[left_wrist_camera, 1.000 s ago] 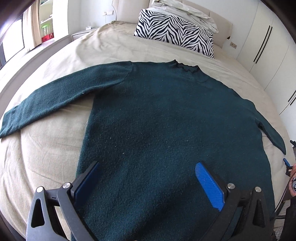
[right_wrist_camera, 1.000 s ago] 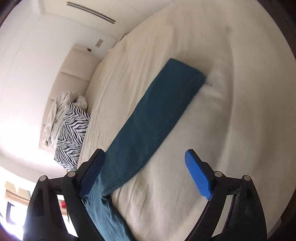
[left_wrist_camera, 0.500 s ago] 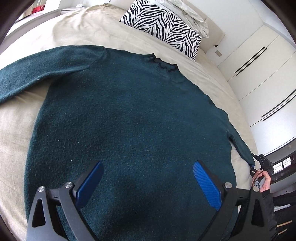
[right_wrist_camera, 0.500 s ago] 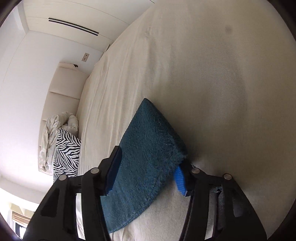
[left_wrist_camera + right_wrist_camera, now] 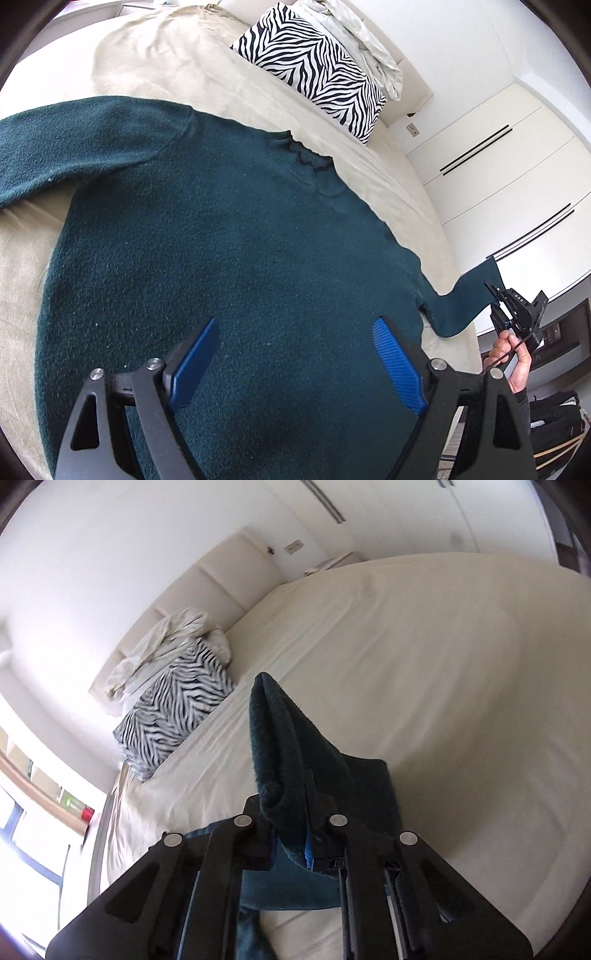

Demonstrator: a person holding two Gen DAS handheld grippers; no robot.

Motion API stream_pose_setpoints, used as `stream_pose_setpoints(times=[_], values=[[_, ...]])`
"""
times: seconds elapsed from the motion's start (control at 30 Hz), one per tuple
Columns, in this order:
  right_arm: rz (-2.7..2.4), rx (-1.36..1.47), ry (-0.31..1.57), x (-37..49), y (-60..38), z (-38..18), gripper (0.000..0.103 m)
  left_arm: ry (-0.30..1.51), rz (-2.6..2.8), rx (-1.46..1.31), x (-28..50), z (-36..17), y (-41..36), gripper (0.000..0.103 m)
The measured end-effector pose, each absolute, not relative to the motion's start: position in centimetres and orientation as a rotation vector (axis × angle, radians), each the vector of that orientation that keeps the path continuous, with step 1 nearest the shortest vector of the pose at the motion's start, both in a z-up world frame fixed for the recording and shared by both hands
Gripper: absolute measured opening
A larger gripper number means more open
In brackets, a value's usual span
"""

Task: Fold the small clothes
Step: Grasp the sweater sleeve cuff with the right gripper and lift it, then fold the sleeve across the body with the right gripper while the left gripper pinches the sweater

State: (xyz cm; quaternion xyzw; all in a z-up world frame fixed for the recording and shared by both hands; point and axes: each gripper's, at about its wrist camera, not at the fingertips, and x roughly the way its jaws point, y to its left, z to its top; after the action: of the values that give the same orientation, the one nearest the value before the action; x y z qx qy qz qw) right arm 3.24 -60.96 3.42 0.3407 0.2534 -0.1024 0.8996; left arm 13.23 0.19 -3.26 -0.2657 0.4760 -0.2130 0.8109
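1. Dark green sweater (image 5: 229, 258): fuzzy, fleece-like knit, spread flat on the bed (image 5: 388, 184); small frilled collar toward the zebra-striped pillow (image 5: 314, 70), one sleeve stretched flat to the left.
2. Bed cover: smooth beige cloth with soft creases; crumpled pale sheet (image 5: 362, 44) bunched behind the pillow against a padded headboard (image 5: 221, 576).
3. Left hand-held gripper (image 5: 295, 362): black frame, ribbed blue pads, jaws wide but closing; hovering over the lower body of the sweater, knit showing between the pads, no contact visible.
4. Right hand-held gripper (image 5: 291, 834): clamped tight on the cuff of the other sleeve (image 5: 280, 746); thick fabric doubled into a pointed fold sticking up past the fingertips.
5. From the left wrist view: that sleeve (image 5: 465, 299) lifted off the bed edge at the right, drawn up to the right hand-held gripper (image 5: 498, 299), held in a bare hand (image 5: 513, 358).
6. Glossy white wardrobe doors (image 5: 517, 147) with thin black slot handles beyond the bed.
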Motion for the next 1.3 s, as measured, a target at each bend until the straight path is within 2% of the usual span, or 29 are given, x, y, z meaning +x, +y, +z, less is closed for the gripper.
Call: stream_pose_setpoints(times=[0.17,0.3,0.43,0.53,0.57,0.6,0.67,0.77,0.87,0.93,0.97,1.0,1.03,1.1,1.27,1.3], values=[[0.055,0.528,0.595,8.6,-45.7,4.5,0.009,0.988,-0.467,-0.655,14.0,-3.0,2.3,0.087],[0.151,0.439,0.709,11.2,-34.8,0.4,0.009,1.006,-0.479,-0.697,14.6,-3.8,3.0,0.087],[0.186,0.393,0.863,11.6,-28.1,-5.7,0.012,1.049,-0.504,-0.753,15.7,-5.6,2.5,0.087],[0.216,0.417,0.915,9.0,-24.9,-9.4,0.024,1.079,-0.539,-0.792,16.7,-6.6,1.2,0.087],[0.241,0.440,0.897,8.4,-25.1,-9.7,0.038,1.084,-0.553,-0.801,17.0,-6.8,0.6,0.087],[0.256,0.468,0.884,7.5,-25.5,-9.7,0.060,1.087,-0.567,-0.807,17.3,-6.9,-0.1,0.087],[0.269,0.533,0.853,6.3,-27.0,-9.1,0.078,1.103,-0.591,-0.811,18.0,-7.1,-1.7,0.087],[0.246,0.546,0.822,4.1,-29.9,-7.2,0.079,1.122,-0.630,-0.797,19.0,-7.2,-4.4,0.086],[0.239,0.635,0.830,2.1,-32.3,-8.0,0.079,1.170,-0.649,-0.767,20.2,-7.9,-7.1,0.074],[0.232,0.696,0.833,1.3,-34.0,-8.5,0.079,1.212,-0.653,-0.740,21.0,-8.6,-8.9,0.059],[0.229,0.719,0.829,0.8,-34.7,-8.8,0.079,1.226,-0.640,-0.711,21.3,-8.8,-9.6,0.056],[0.221,0.741,0.824,0.3,-35.7,-8.8,0.079,1.232,-0.626,-0.686,21.6,-8.9,-10.2,0.045],[0.215,0.766,0.820,-0.2,-36.6,-9.0,0.079,1.240,-0.612,-0.667,21.9,-9.0,-10.6,0.029],[0.211,0.816,0.813,-0.7,-37.9,-9.9,0.079,1.242,-0.584,-0.633,22.4,-8.8,-10.7,0.012],[0.219,0.878,0.781,-2.3,-40.3,-10.5,0.078,1.139,-0.581,-0.570,23.0,-5.4,-8.5,0.010],[0.219,0.894,0.775,-2.4,-40.7,-10.6,0.078,1.108,-0.568,-0.556,23.2,-4.5,-7.7,0.005]])
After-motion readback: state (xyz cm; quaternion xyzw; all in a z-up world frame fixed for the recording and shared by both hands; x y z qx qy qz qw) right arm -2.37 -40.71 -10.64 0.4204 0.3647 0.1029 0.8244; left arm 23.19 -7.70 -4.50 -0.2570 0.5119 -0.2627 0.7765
